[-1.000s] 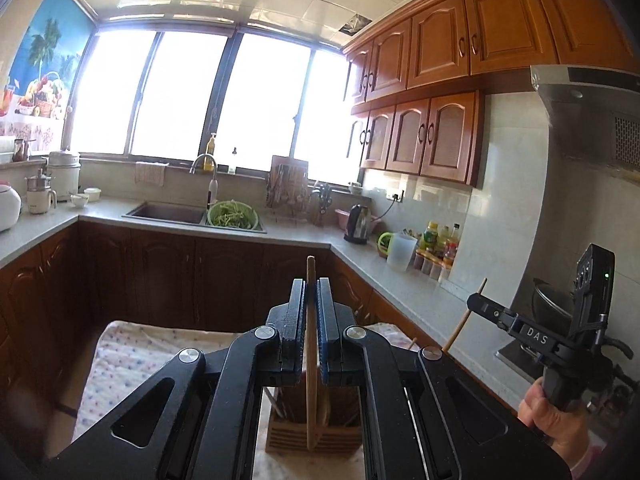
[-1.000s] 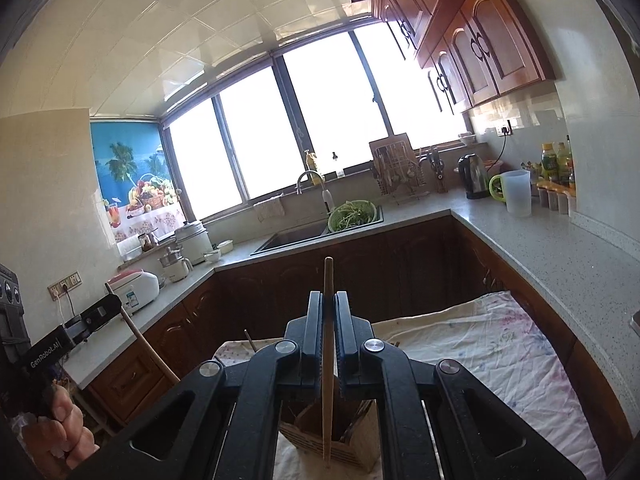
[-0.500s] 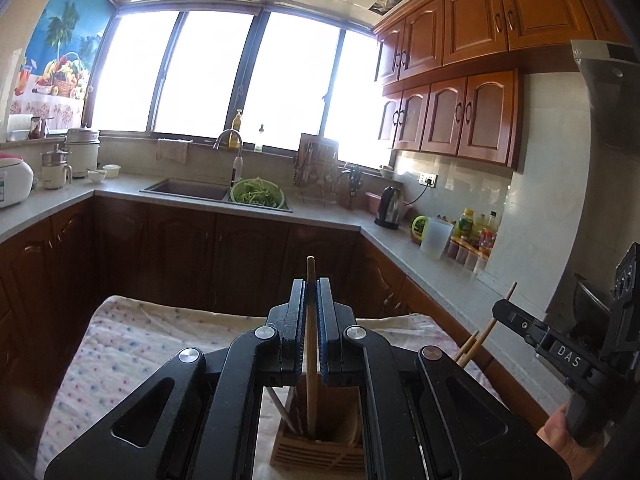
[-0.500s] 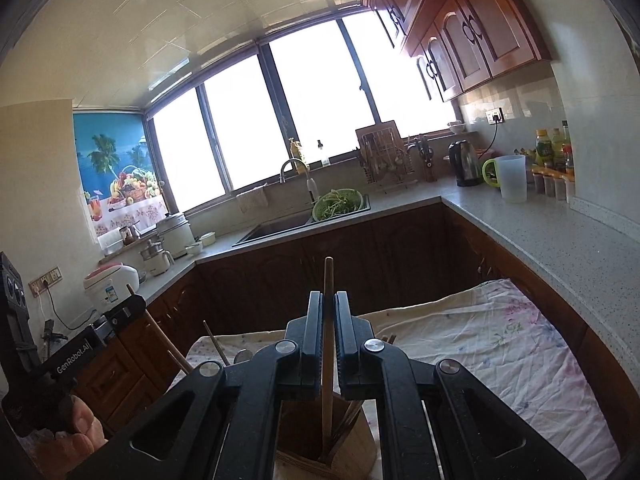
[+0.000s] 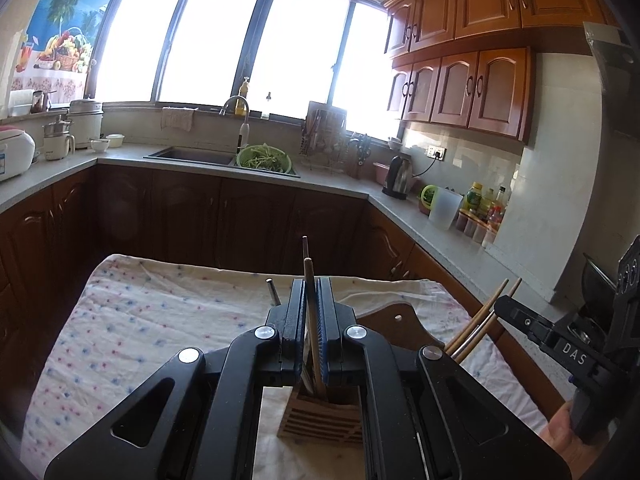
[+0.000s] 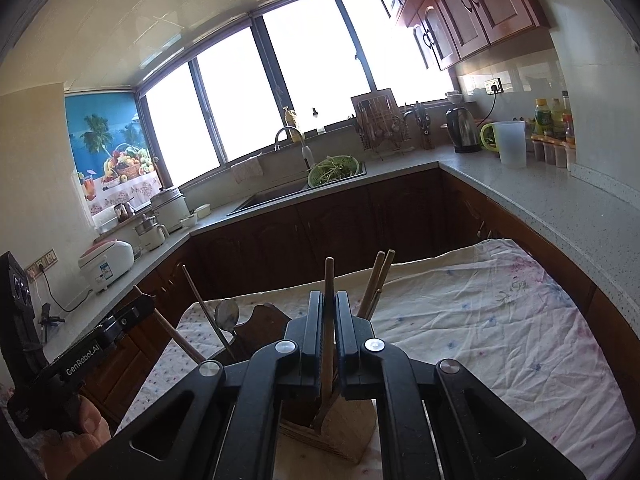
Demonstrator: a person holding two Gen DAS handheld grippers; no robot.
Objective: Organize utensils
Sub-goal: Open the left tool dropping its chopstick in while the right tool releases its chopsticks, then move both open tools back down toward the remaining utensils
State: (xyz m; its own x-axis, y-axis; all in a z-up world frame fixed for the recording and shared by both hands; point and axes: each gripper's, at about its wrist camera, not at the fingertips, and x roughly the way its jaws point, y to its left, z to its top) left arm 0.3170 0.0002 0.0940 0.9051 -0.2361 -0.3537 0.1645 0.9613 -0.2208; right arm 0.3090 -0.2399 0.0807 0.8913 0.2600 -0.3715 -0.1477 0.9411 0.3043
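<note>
A wooden utensil holder (image 5: 320,416) stands on the cloth-covered table, also in the right wrist view (image 6: 344,428). My left gripper (image 5: 310,292) is shut on a wooden chopstick (image 5: 309,276) whose lower end reaches into the holder. My right gripper (image 6: 329,304) is shut on another wooden chopstick (image 6: 329,276), also reaching down into the holder. Other chopsticks (image 6: 378,280) and a metal spoon (image 6: 227,312) stand in the holder. The right gripper shows at the right edge of the left wrist view (image 5: 560,344); the left gripper shows at the left edge of the right wrist view (image 6: 80,360).
A floral cloth (image 5: 140,320) covers the table. A dark wooden board (image 5: 396,324) rises behind the holder. Kitchen counters run around, with a sink (image 5: 192,156), a green bowl of vegetables (image 5: 264,158), a kettle (image 5: 398,178) and a rice cooker (image 6: 106,258).
Both grippers have moved down toward the holder, each with its chopstick. The chopsticks' lower ends now sit deeper in the holder, and more table cloth is in view.
</note>
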